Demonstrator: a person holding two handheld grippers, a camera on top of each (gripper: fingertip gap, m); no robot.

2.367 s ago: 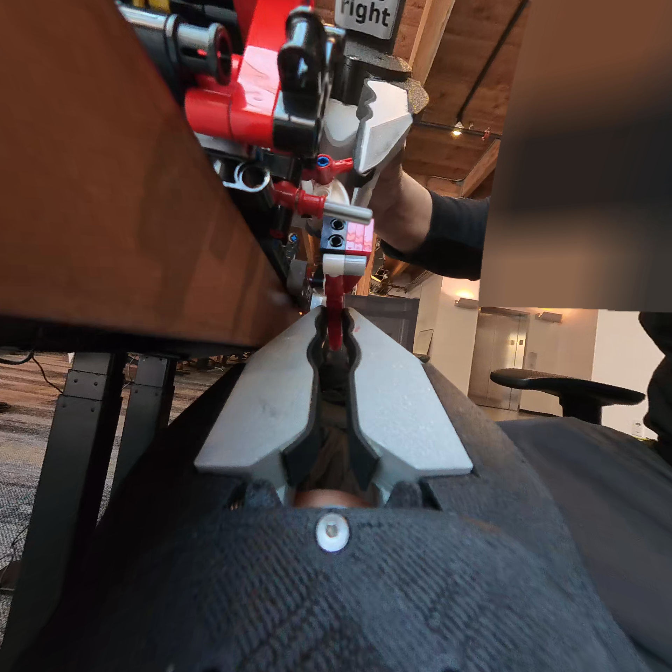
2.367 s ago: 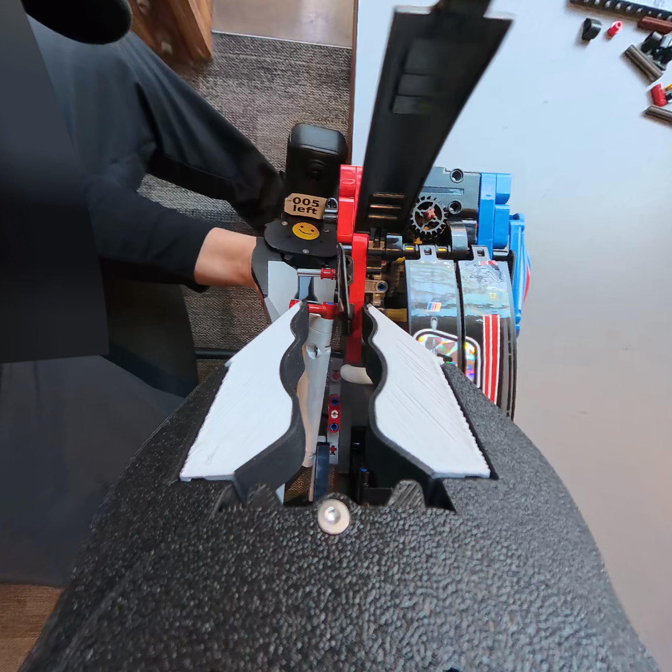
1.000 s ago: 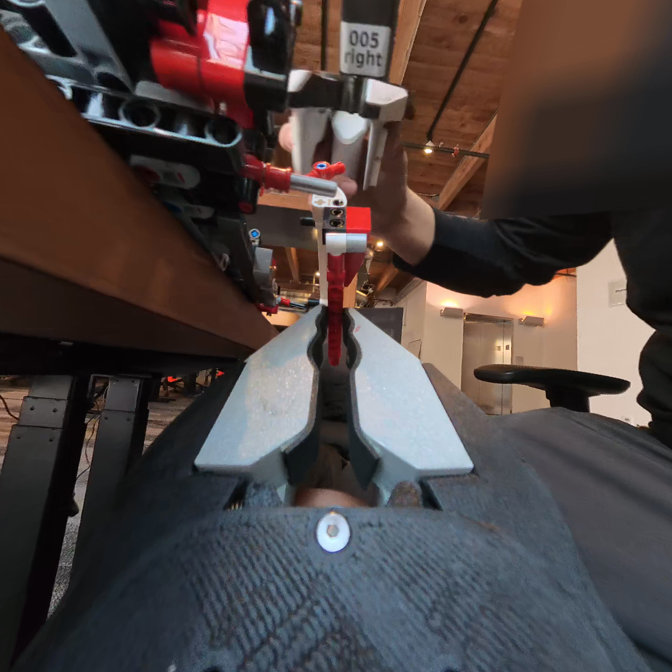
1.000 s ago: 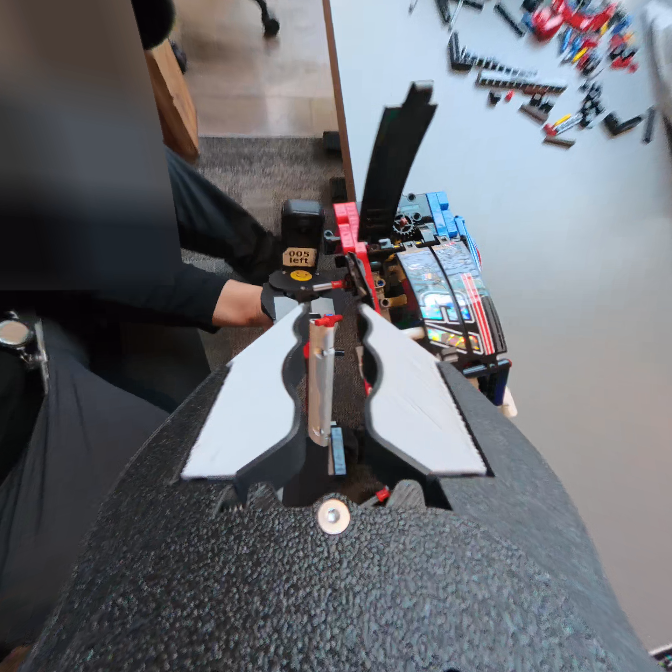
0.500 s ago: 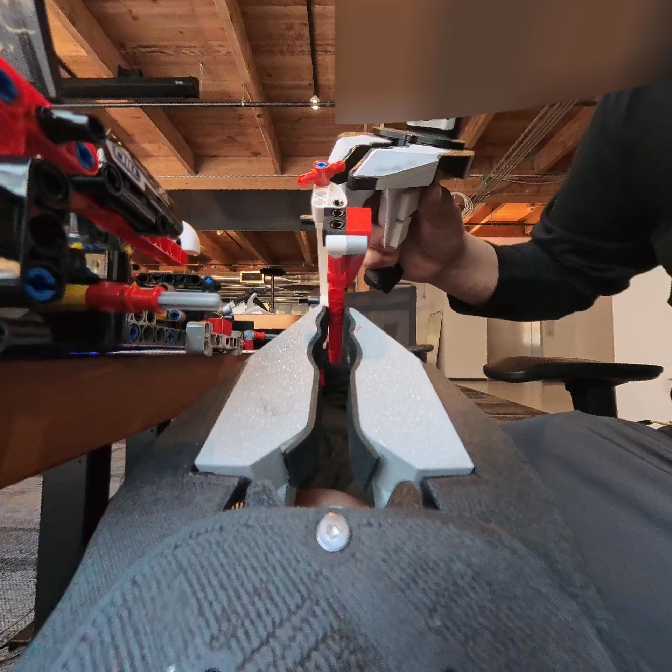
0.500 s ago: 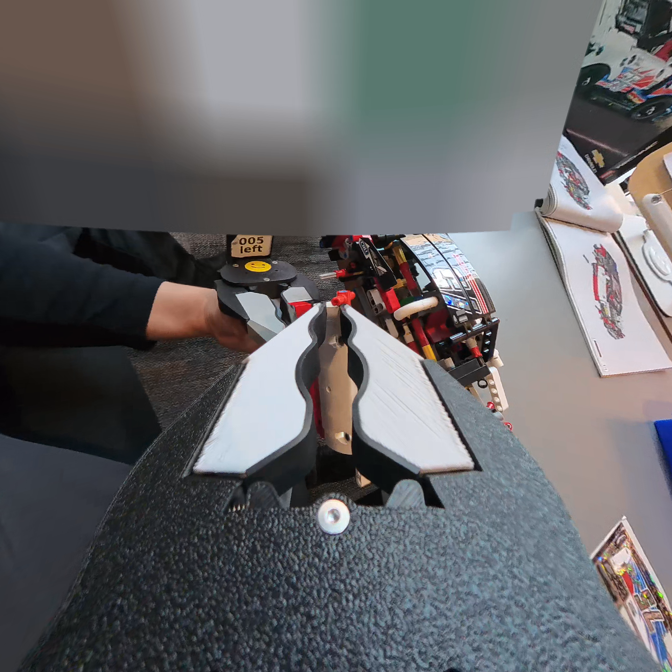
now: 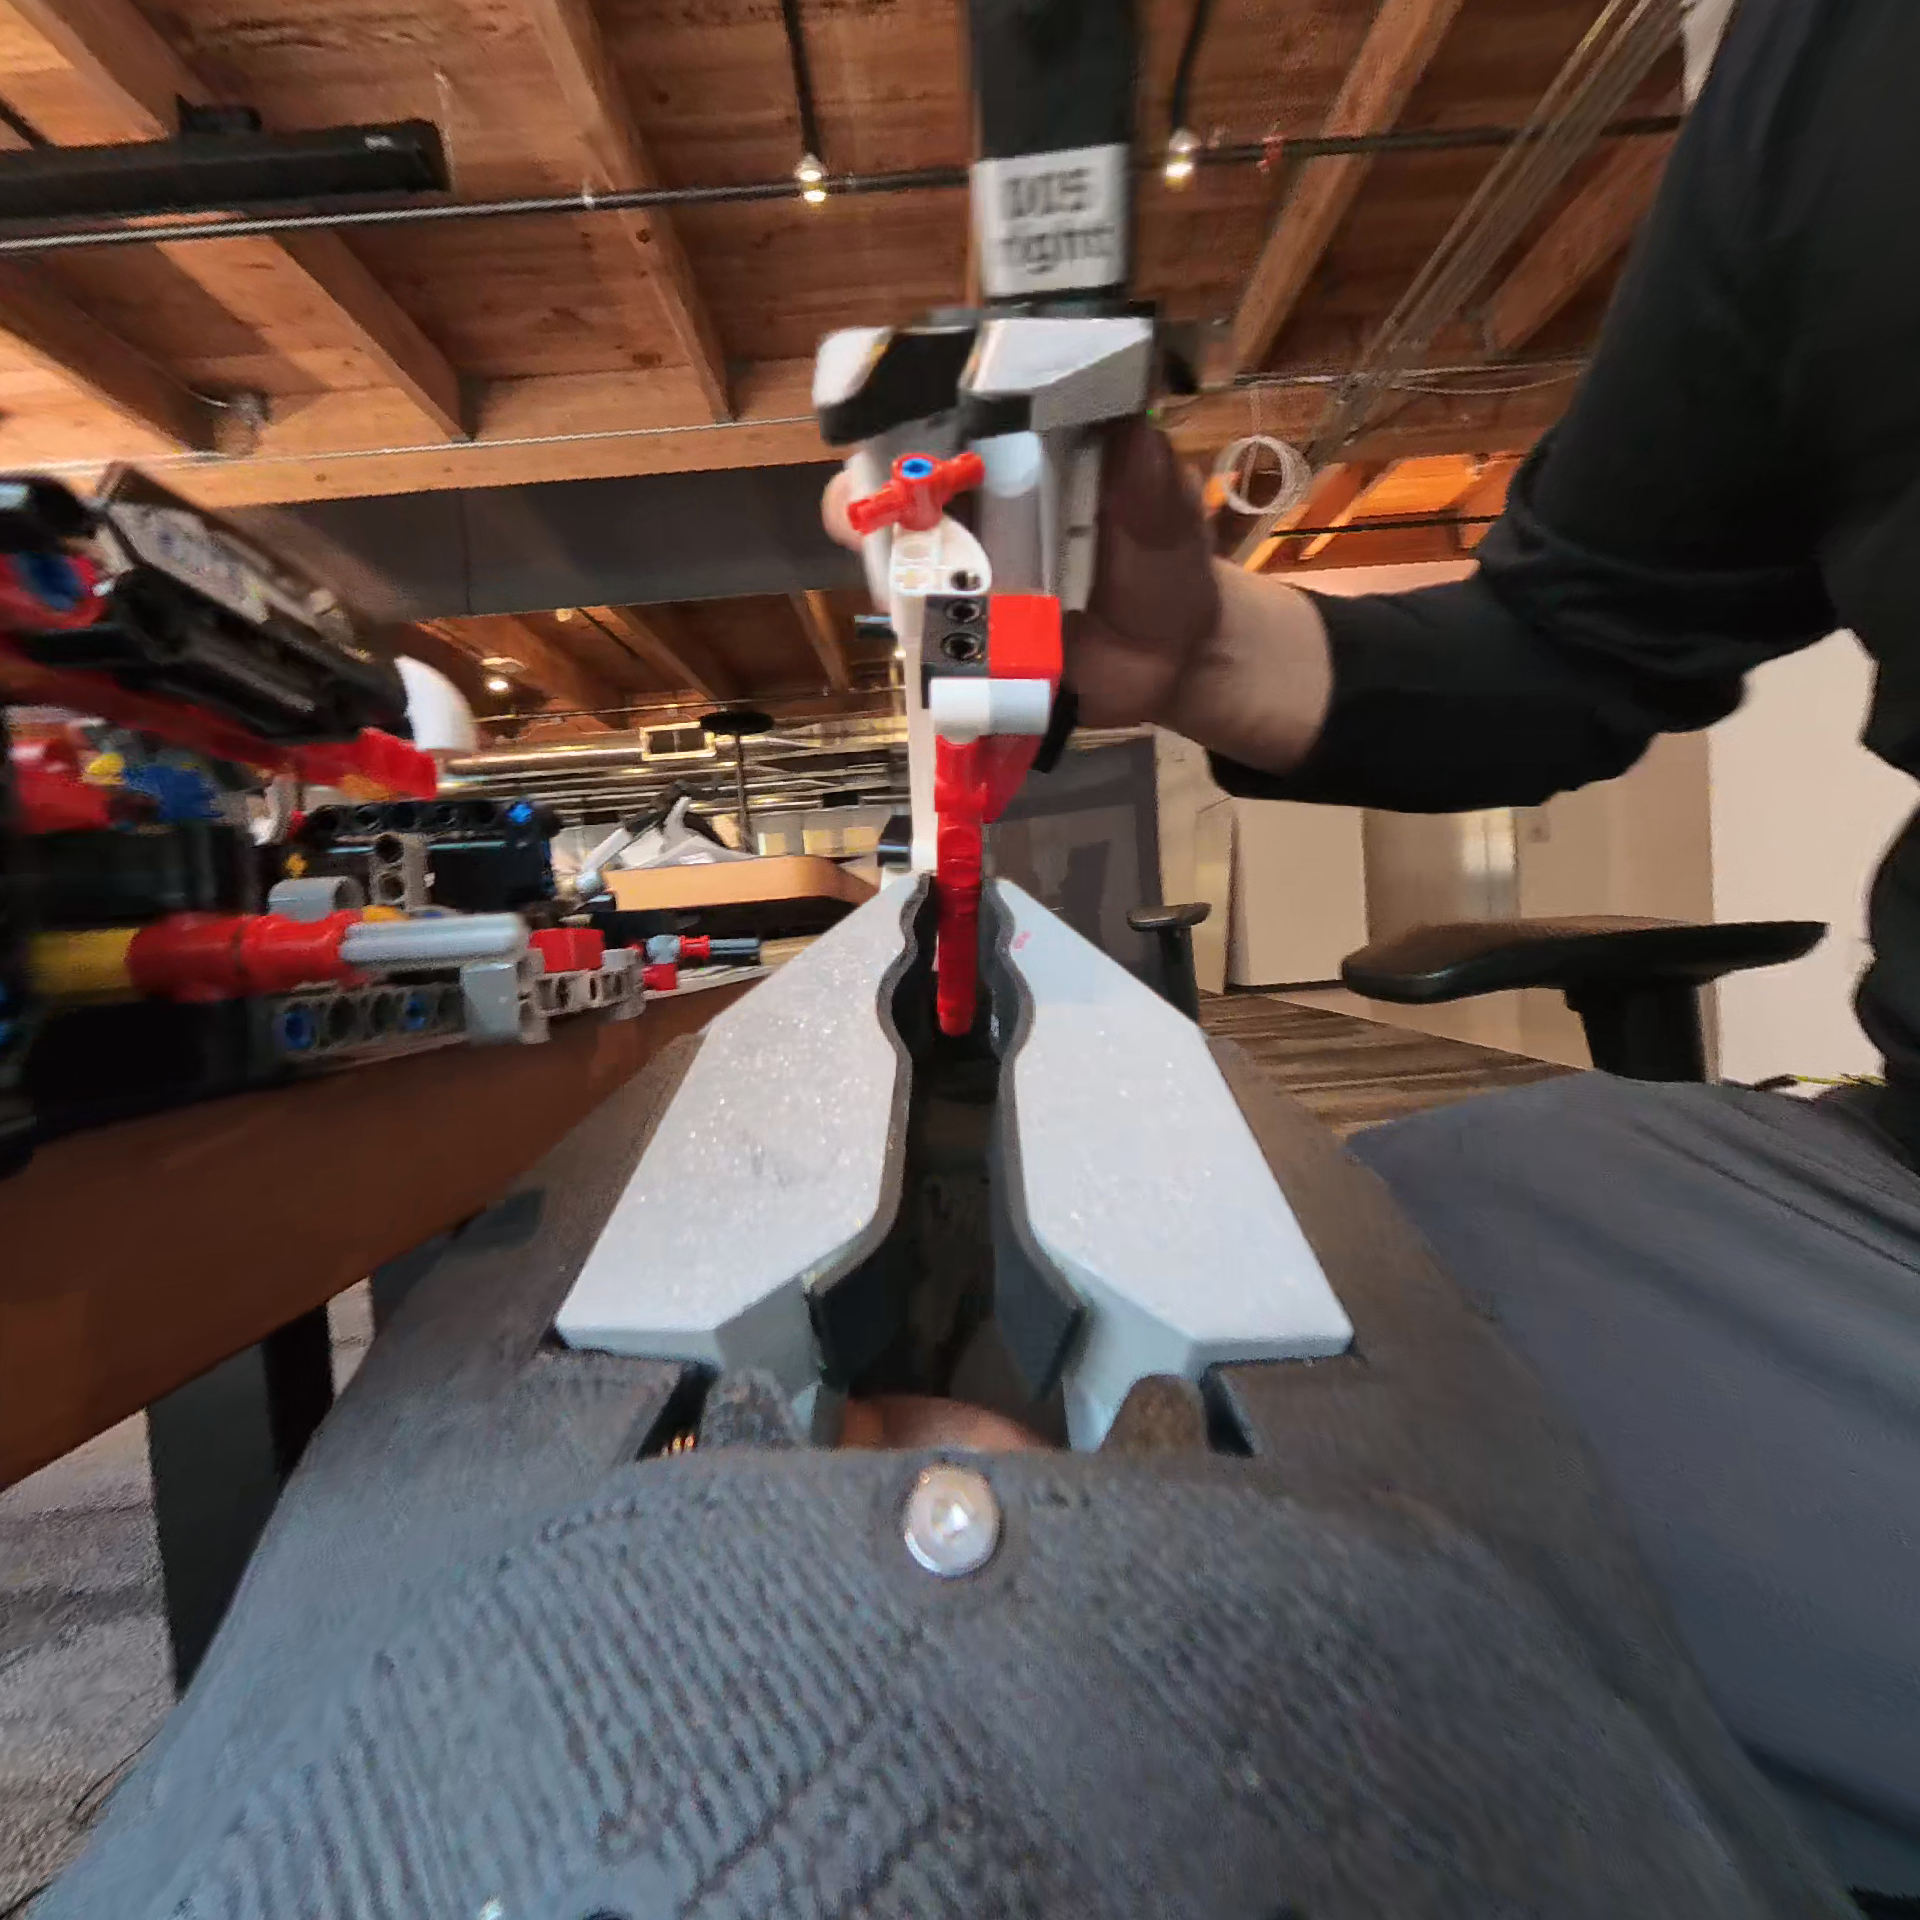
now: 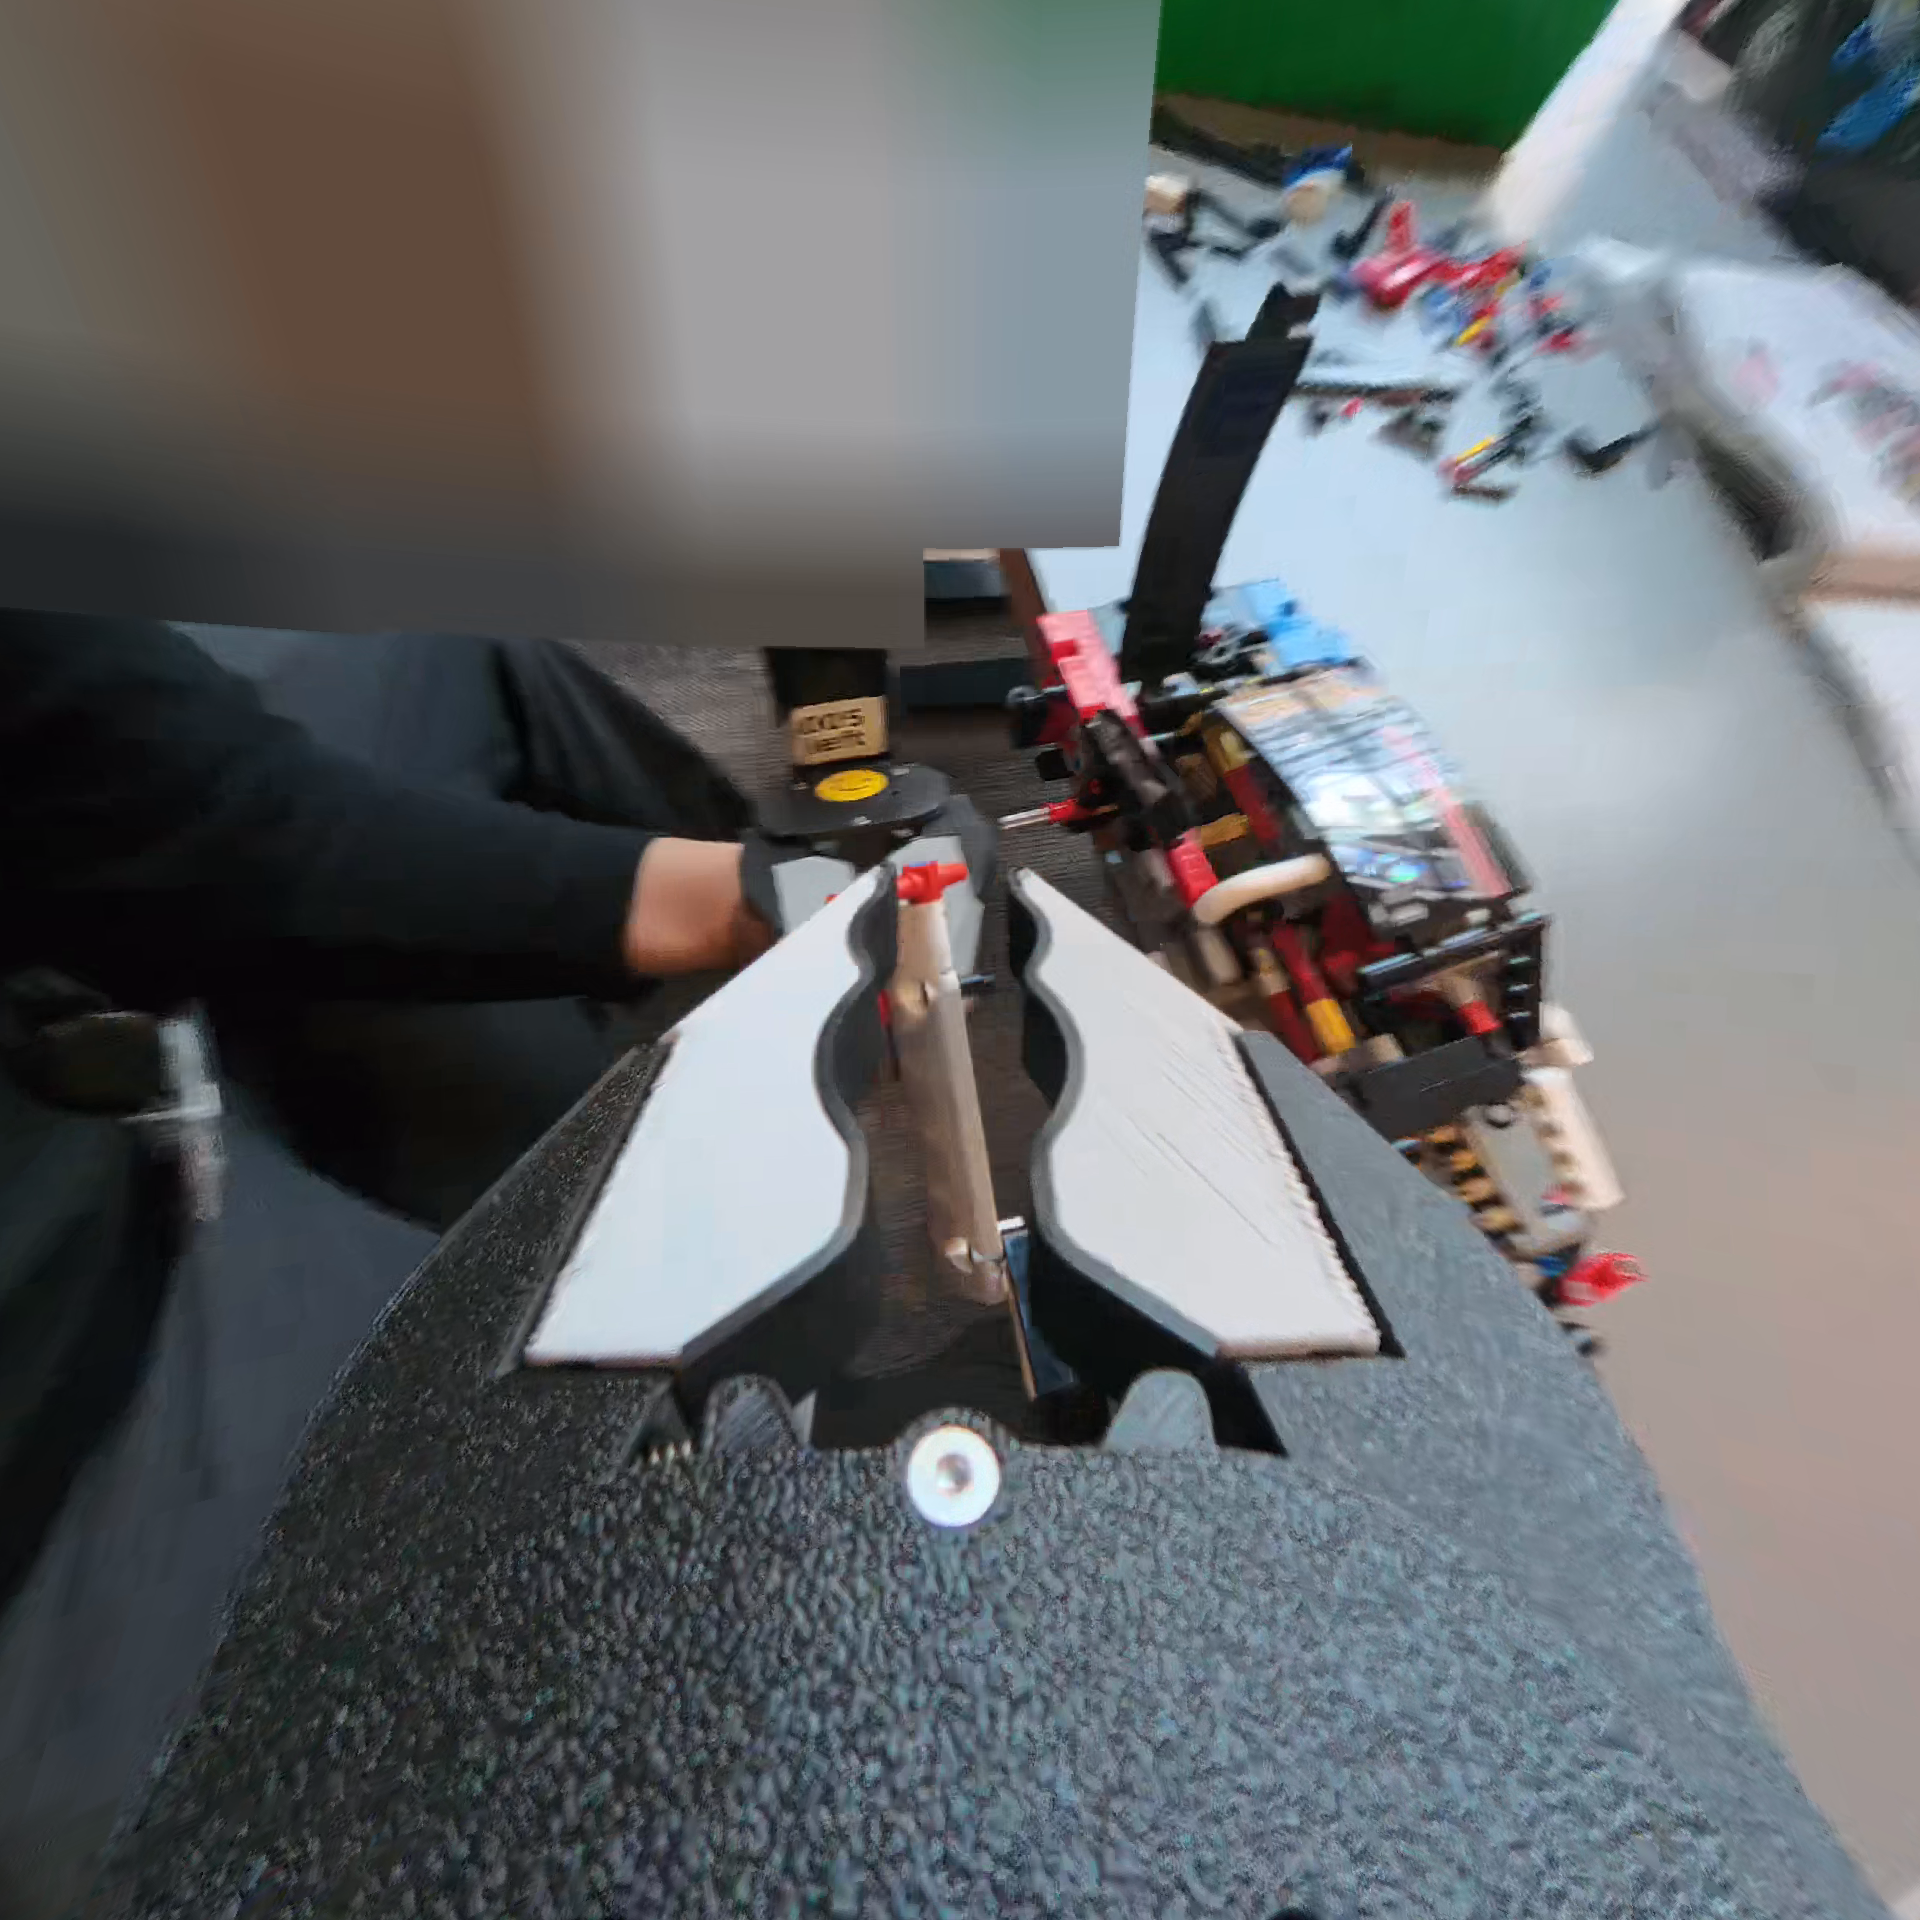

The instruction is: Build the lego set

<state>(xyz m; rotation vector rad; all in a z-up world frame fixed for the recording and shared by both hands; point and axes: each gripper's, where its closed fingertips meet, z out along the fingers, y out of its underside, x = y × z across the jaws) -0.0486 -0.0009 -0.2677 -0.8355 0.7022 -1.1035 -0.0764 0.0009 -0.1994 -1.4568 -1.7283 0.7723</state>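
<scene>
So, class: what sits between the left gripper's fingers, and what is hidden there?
The left gripper is shut on the red stem of a small red, white and black subassembly that rises above its fingers. The stem's lower end is hidden in the dark gap.

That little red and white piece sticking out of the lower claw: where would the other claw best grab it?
The long white beam, approached from its free end, opposite the left claw clamping the red stem. The beam is straight, flat-sided and lies lengthwise between the fingers of the open right claw, so they could probably close squarely on it.
</scene>
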